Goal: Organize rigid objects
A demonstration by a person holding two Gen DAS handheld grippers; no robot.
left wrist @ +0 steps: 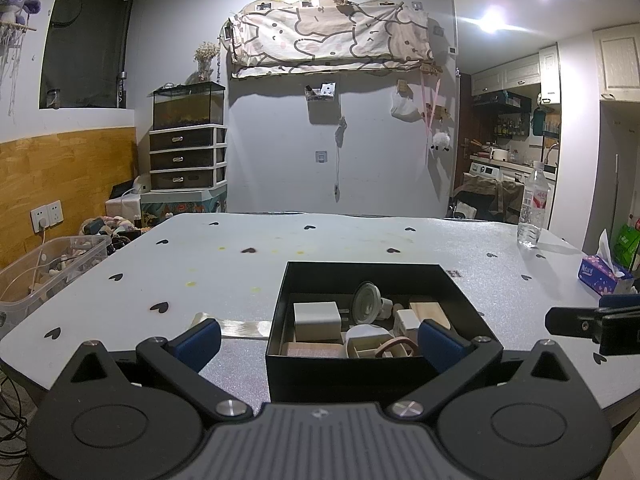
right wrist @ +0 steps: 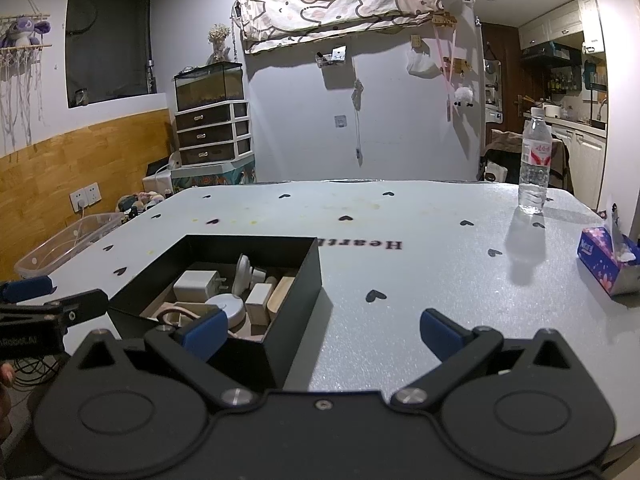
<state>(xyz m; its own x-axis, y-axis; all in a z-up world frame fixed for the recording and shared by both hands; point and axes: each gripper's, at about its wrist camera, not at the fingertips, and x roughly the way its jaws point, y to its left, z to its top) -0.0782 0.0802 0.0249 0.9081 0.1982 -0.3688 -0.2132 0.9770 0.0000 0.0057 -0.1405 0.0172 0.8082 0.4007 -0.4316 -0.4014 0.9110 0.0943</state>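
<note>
A black open box [left wrist: 280,312] [right wrist: 296,276] stands near the table's front edge. Inside lie a white charger cube [left wrist: 316,320] [right wrist: 196,286], a round grey disc part [left wrist: 366,302] [right wrist: 242,274], wooden blocks [left wrist: 430,312] [right wrist: 280,298], a white round piece [right wrist: 232,308] and a brown loop [left wrist: 394,346]. My left gripper [left wrist: 320,344] is open in front of the box, fingers wide on either side of its near wall, holding nothing. My right gripper [right wrist: 324,334] is open at the box's right front corner, empty. Each gripper shows in the other's view [left wrist: 592,320] [right wrist: 48,308].
A clear water bottle [left wrist: 534,208] [right wrist: 534,164] stands at the far right of the grey heart-patterned table [left wrist: 320,240] [right wrist: 400,280]. A blue tissue box [left wrist: 604,276] [right wrist: 608,260] sits at the right edge. A clear plastic bin [left wrist: 52,268] [right wrist: 68,244] stands beside the table's left.
</note>
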